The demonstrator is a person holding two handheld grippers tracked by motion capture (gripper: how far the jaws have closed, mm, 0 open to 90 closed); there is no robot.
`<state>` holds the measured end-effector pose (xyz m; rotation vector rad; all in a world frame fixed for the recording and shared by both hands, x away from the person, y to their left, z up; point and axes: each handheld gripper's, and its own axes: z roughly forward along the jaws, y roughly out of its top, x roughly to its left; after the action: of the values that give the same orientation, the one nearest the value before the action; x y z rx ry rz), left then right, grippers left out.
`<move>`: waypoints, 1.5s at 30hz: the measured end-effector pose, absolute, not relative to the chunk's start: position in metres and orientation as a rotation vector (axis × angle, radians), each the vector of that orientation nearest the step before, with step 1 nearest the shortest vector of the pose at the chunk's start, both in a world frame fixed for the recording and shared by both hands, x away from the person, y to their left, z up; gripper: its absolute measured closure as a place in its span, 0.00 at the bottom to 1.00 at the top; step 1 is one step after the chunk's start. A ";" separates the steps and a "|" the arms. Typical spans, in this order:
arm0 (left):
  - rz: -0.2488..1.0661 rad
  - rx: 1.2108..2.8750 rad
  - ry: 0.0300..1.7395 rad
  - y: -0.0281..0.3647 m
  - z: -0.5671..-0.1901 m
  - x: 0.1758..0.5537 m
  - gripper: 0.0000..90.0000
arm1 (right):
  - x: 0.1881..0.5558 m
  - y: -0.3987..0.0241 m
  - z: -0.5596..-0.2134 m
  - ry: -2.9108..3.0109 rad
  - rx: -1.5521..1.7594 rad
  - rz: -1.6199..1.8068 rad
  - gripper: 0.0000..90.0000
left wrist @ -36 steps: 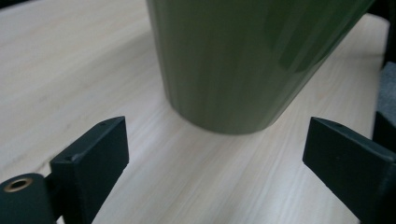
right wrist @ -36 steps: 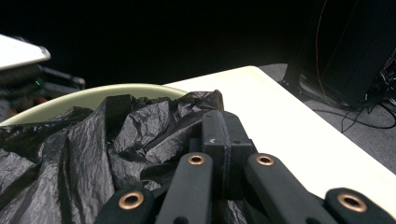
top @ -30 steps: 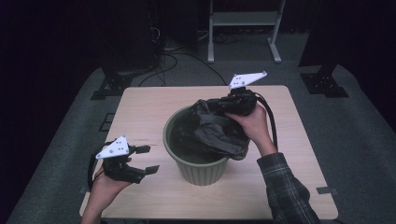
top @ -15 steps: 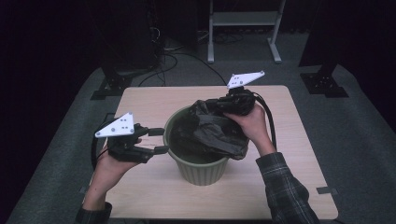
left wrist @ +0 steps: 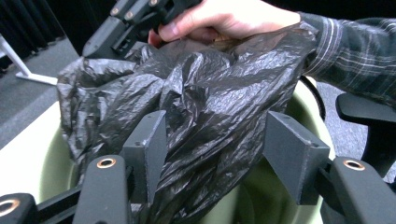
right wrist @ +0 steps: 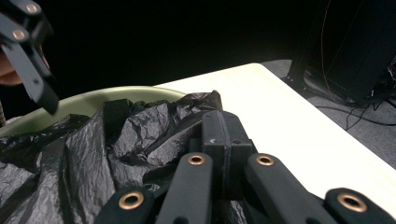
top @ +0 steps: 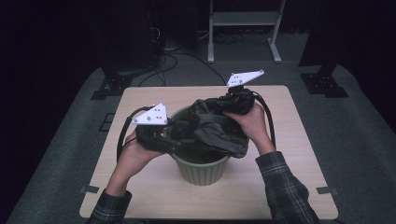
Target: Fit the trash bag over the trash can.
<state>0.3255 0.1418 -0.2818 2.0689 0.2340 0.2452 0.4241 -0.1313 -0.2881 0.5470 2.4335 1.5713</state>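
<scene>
A pale green bin (top: 201,170) stands mid-table. A crumpled black plastic bag (top: 215,128) hangs over its mouth, and my right gripper (top: 219,105) is shut on the bag's upper edge at the far rim; the closed jaws (right wrist: 224,126) pinch the film. My left gripper (top: 187,133) is at the bin's left rim, pointing into the bag. Its jaws have just been closing and now stand half apart, with a fold of the bag (left wrist: 210,107) hanging between the pads (left wrist: 149,144); the right-hand pad does not press it. The bin's inside (left wrist: 42,163) shows below.
The light wooden table (top: 289,140) has bare room on every side of the bin. Grey tape marks (top: 88,189) sit near its front corners. Behind it on the carpet are a metal stand (top: 243,28), cables (top: 182,56) and dark equipment (top: 116,56).
My left gripper rose from the table's front left and moved right to the bin's rim, reaching the bag. The right gripper and the bag stayed where they were.
</scene>
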 end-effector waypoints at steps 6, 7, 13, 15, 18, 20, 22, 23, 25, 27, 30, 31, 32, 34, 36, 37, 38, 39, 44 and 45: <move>0.242 2.093 0.244 0.135 -0.285 0.332 0.52 | 0.424 -0.131 -0.288 2.437 0.548 1.578 1.00; 0.243 2.094 0.249 0.134 -0.285 0.333 0.57 | 0.424 -0.131 -0.288 2.437 0.547 1.578 1.00; 0.202 2.119 0.305 0.132 -0.286 0.338 0.97 | 0.423 -0.132 -0.288 2.436 0.548 1.587 0.99; 0.197 2.127 0.322 0.130 -0.287 0.340 1.00 | 0.422 -0.133 -0.287 2.437 0.549 1.582 0.94; 0.200 2.121 0.338 0.131 -0.288 0.341 1.00 | 0.419 -0.139 -0.285 2.408 0.562 1.587 0.85; 0.204 2.117 0.357 0.133 -0.289 0.343 1.00 | 0.417 -0.146 -0.285 2.392 0.571 1.595 0.82; 0.211 2.109 0.371 0.135 -0.290 0.344 1.00 | 0.414 -0.154 -0.285 2.377 0.585 1.595 0.79; 0.211 2.107 0.379 0.137 -0.290 0.345 1.00 | 0.412 -0.158 -0.285 2.374 0.588 1.592 0.78; 0.213 2.111 0.389 0.139 -0.290 0.346 1.00 | 0.408 -0.168 -0.286 2.370 0.600 1.594 0.77; 0.216 2.104 0.410 0.142 -0.291 0.346 1.00 | 0.402 -0.179 -0.287 2.357 0.609 1.599 0.76; 0.216 2.097 0.427 0.146 -0.292 0.347 1.00 | 0.393 -0.192 -0.289 2.347 0.621 1.601 0.75; 0.216 2.095 0.430 0.147 -0.293 0.348 1.00 | 0.389 -0.197 -0.290 2.343 0.621 1.600 0.75; 0.217 2.091 0.434 0.148 -0.293 0.348 1.00 | 0.386 -0.202 -0.291 2.338 0.623 1.596 0.74; 0.216 2.087 0.441 0.150 -0.294 0.348 1.00 | 0.378 -0.211 -0.292 2.336 0.635 1.594 0.73; 0.215 2.085 0.446 0.151 -0.294 0.349 1.00 | 0.369 -0.221 -0.293 2.320 0.642 1.599 0.73; 0.213 2.082 0.449 0.152 -0.295 0.349 1.00 | 0.364 -0.225 -0.293 2.315 0.643 1.607 0.72; 0.213 2.083 0.450 0.152 -0.295 0.349 1.00 | 0.359 -0.229 -0.294 2.313 0.647 1.609 0.72; 0.214 2.080 0.452 0.152 -0.295 0.349 1.00 | 0.354 -0.233 -0.295 2.311 0.648 1.611 0.72; 0.211 2.074 0.459 0.153 -0.295 0.348 1.00 | 0.324 -0.247 -0.306 2.308 0.638 1.636 0.71; 0.212 2.074 0.459 0.153 -0.295 0.347 1.00 | 0.318 -0.248 -0.309 2.315 0.634 1.641 0.70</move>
<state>0.3475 0.1530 -0.2950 2.0740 0.4593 0.2124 0.3181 -0.2480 -0.3089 0.6342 2.3149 1.6412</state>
